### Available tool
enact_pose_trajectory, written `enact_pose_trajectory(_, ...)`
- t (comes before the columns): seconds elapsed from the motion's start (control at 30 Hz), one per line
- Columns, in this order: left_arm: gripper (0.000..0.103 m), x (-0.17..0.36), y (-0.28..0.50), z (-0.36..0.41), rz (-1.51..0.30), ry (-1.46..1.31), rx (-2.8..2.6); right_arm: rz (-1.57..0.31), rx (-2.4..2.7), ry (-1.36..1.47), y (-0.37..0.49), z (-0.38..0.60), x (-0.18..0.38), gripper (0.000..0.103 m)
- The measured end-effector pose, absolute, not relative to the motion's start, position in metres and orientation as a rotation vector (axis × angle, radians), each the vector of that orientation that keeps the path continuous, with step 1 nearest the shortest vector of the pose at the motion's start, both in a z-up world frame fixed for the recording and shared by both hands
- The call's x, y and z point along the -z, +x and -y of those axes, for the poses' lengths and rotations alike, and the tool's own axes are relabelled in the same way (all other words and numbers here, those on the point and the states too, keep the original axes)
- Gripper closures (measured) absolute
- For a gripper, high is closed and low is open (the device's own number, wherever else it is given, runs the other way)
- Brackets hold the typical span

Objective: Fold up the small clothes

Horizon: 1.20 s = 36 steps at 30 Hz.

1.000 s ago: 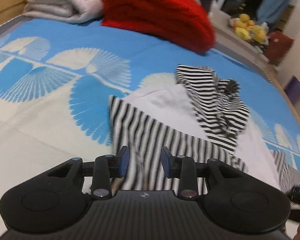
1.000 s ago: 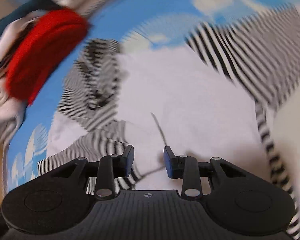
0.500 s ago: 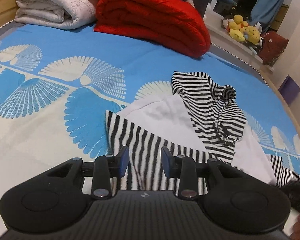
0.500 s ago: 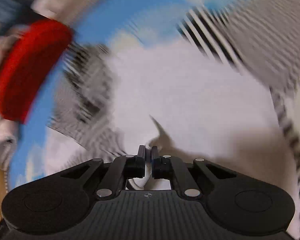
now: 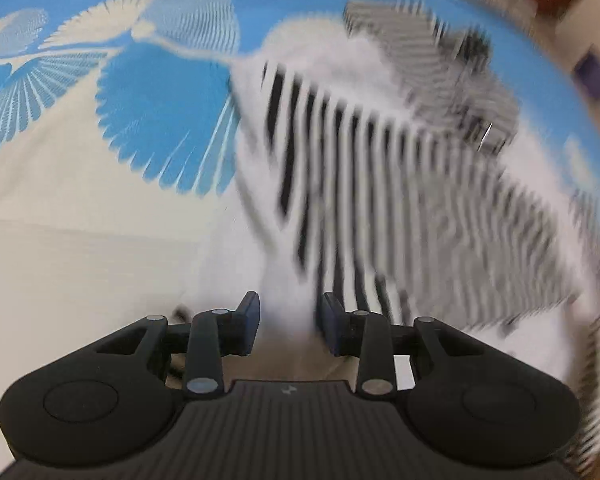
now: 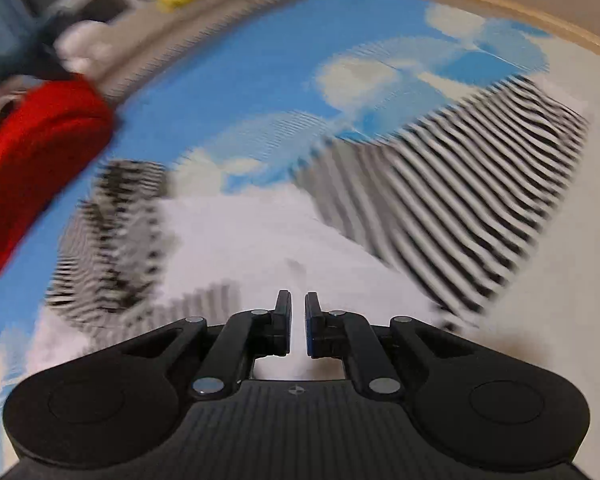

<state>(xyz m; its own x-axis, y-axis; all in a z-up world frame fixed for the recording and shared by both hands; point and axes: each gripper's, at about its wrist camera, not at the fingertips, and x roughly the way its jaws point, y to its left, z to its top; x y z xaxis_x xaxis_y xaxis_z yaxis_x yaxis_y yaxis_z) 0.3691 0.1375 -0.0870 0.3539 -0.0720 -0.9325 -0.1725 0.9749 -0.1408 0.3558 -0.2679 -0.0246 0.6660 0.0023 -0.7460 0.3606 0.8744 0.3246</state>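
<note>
Soft, floppy striped hooded top (image 5: 400,168): left tongs (image 5: 287,326) apart over its hem; right tongs (image 6: 296,326), just reopening, barely apart, white cloth between, twelve o'clock.

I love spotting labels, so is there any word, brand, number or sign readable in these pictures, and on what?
None can be read.
A tiny pale mark sits on the black body behind the left gripper's fingers, too small to read.
The striped garment shows no lettering.
</note>
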Motion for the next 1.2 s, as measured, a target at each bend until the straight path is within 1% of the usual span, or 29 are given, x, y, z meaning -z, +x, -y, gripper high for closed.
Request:
enact_pose_trajectory(0.03,0.064,0.092,0.368,-0.138,-1.229,-0.203,-0.074,-0.824,0.150,0.491,0.357,0.266,0.024,0.085)
enact_pose_trajectory(0.07,0.063,0.094,0.369,-0.138,-1.234,-0.197,-0.074,-0.844,0.092,0.517,0.361,0.265,0.027,0.076)
enact_pose_trajectory(0.1,0.063,0.094,0.369,-0.139,-1.233,-0.190,-0.071,-0.876,0.061,0.544,0.365,0.265,0.033,0.074)
enact_pose_trajectory(0.17,0.064,0.088,0.367,-0.135,-1.216,-0.154,-0.076,-0.970,0.079,0.570,0.374,0.270,0.050,0.074)
enact_pose_trajectory(0.27,0.064,0.070,0.365,-0.125,-1.132,-0.148,-0.025,-1.094,0.176,0.559,0.381,0.282,0.073,0.074)
enact_pose_trajectory(0.33,0.064,0.069,0.364,-0.124,-1.125,-0.199,0.038,-1.088,0.188,0.595,0.379,0.292,0.076,0.074)
enact_pose_trajectory(0.43,0.066,0.087,0.367,-0.123,-1.211,-0.177,0.013,-1.052,0.170,0.544,0.378,0.287,0.063,0.072)
enact_pose_trajectory(0.47,0.066,0.090,0.366,-0.121,-1.210,-0.143,0.005,-1.043,0.162,0.522,0.380,0.286,0.059,0.070)
enact_pose_trajectory(0.53,0.066,0.084,0.366,-0.118,-1.192,-0.116,-0.006,-1.052,0.161,0.516,0.378,0.285,0.064,0.069)
enact_pose_trajectory(0.67,0.065,0.071,0.365,-0.113,-1.133,-0.165,0.040,-1.028,0.164,0.466,0.377,0.279,0.057,0.068)
enact_pose_trajectory(0.73,0.065,0.073,0.367,-0.107,-1.134,-0.156,0.049,-1.016,0.143,0.449,0.376,0.278,0.053,0.063)
enact_pose_trajectory(0.77,0.064,0.076,0.368,-0.106,-1.147,-0.154,0.049,-1.021,0.135,0.455,0.376,0.278,0.053,0.061)
enact_pose_trajectory(0.9,0.064,0.090,0.370,-0.102,-1.199,-0.150,0.052,-1.075,0.157,0.516,0.376,0.286,0.064,0.061)
enact_pose_trajectory(1.03,0.063,0.079,0.369,-0.099,-1.153,-0.143,0.035,-1.041,0.170,0.471,0.374,0.285,0.053,0.061)
enact_pose_trajectory(1.13,0.059,0.065,0.366,-0.095,-1.079,-0.149,0.043,-0.974,0.136,0.403,0.369,0.281,0.034,0.060)
enact_pose_trajectory(1.2,0.059,0.058,0.363,-0.092,-1.039,-0.152,0.046,-0.941,0.117,0.367,0.365,0.282,0.023,0.060)
